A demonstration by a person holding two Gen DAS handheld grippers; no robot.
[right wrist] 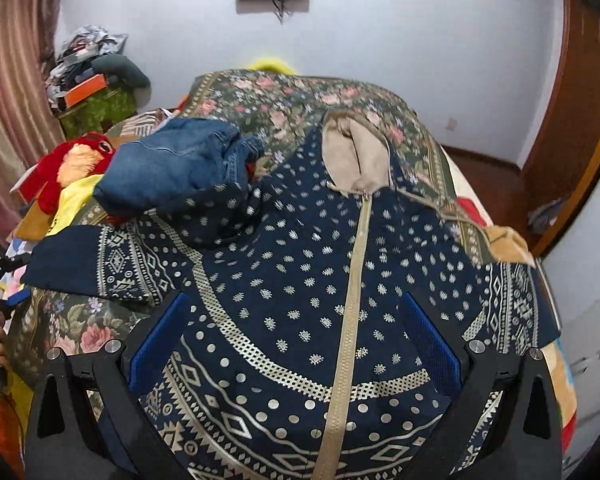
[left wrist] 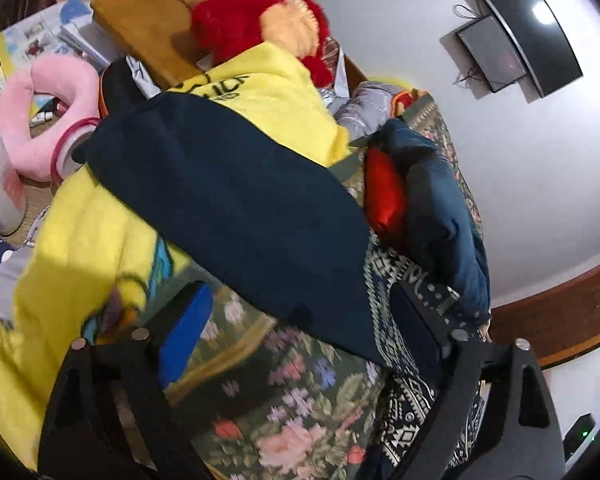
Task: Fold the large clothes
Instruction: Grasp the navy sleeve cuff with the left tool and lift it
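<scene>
A large navy garment (right wrist: 300,272) with gold dots, geometric borders and a beige zipper lies spread on a floral bedspread (right wrist: 308,96). My right gripper (right wrist: 296,332) is open just above its lower middle, one blue-padded finger (right wrist: 160,340) on each side of the zipper. In the left wrist view the garment's plain navy sleeve (left wrist: 228,208) and patterned cuff (left wrist: 384,280) stretch across the frame. My left gripper (left wrist: 300,320) is open, its fingers wide apart, the right finger under the cuff; I cannot tell whether it touches.
A yellow cloth (left wrist: 84,240), folded jeans (right wrist: 180,160), a red plush toy (left wrist: 256,8) and a pink neck pillow (left wrist: 48,120) crowd the bed's left side. A red item (left wrist: 384,192) lies by dark clothes. A wall and wooden door (right wrist: 580,120) stand to the right.
</scene>
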